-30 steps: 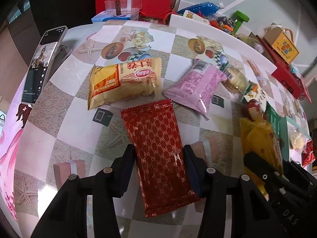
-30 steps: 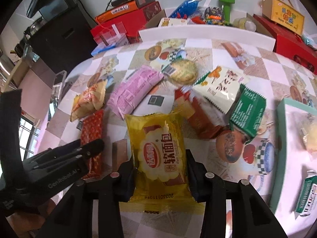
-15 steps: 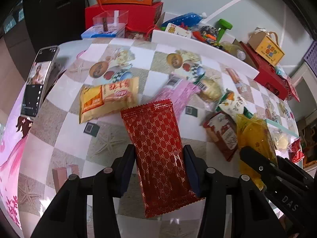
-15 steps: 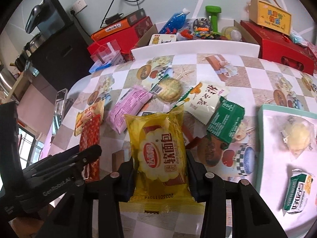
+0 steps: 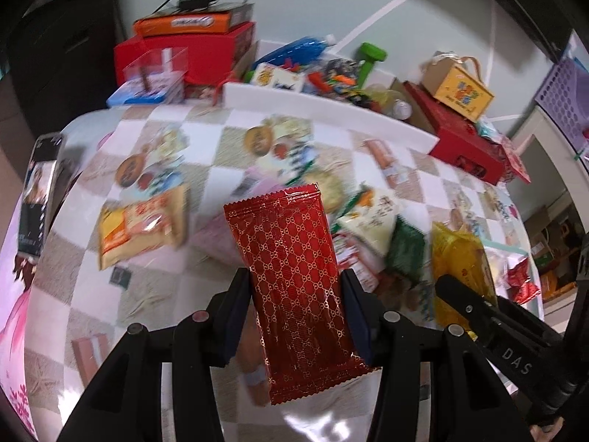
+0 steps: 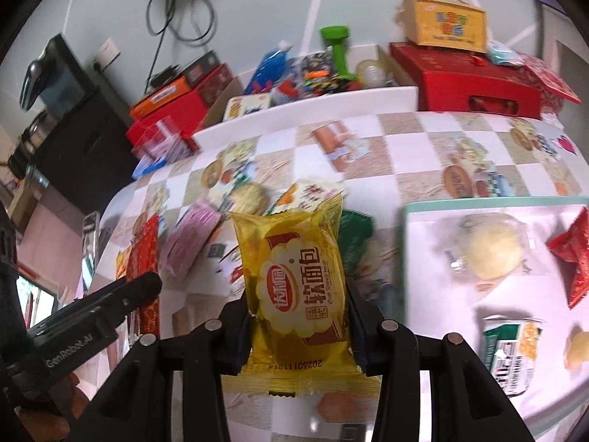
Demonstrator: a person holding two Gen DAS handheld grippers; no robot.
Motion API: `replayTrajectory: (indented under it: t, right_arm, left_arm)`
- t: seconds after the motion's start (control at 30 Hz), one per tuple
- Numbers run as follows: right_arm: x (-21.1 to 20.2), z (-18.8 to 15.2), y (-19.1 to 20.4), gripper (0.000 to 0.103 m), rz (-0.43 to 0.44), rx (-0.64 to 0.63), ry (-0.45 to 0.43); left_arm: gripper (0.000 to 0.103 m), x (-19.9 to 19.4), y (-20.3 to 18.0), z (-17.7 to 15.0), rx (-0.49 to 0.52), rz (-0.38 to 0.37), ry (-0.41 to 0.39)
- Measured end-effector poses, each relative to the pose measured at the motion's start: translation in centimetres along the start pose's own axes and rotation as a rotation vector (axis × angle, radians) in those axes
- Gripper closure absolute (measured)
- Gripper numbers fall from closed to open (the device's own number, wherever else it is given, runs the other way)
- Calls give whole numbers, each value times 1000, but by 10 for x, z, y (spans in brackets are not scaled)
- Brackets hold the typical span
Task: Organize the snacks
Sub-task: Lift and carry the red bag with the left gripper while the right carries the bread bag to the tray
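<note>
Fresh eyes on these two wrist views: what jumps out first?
Two held snacks dominate: the left tongs clamp a glossy red foil packet with a gold pattern, and the right tongs clamp a yellow plastic bread packet, both above the checkered tablecloth. To the right lies a pale tray with a mint-green rim holding a few wrapped snacks, while a loose cluster of packets covers the table's middle.

1. Bright, even indoor light in both views; source not visible.
2. White glare on the glossy tablecloth point(image 5: 316, 420) near the lower edge of the left view.
3. Motion blur across the table's packets; held red packet point(image 5: 294, 280) and yellow packet point(image 6: 298, 287) sharp.
4. Strong fisheye bending, black vignette in the corners.
</note>
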State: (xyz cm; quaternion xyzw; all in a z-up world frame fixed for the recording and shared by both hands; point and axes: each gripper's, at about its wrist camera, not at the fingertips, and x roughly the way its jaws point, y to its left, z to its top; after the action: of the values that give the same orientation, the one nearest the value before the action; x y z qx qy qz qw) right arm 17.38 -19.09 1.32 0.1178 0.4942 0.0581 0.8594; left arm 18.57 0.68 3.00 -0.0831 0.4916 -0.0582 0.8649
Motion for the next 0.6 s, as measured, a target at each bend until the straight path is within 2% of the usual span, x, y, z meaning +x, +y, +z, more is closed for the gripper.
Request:
replayTrajectory:
  t: [0.6]
  right_arm:
    - [-52, 14, -106, 57, -135, 250, -134]
  left_arm:
    - [52, 17, -111, 24, 176, -153, -17]
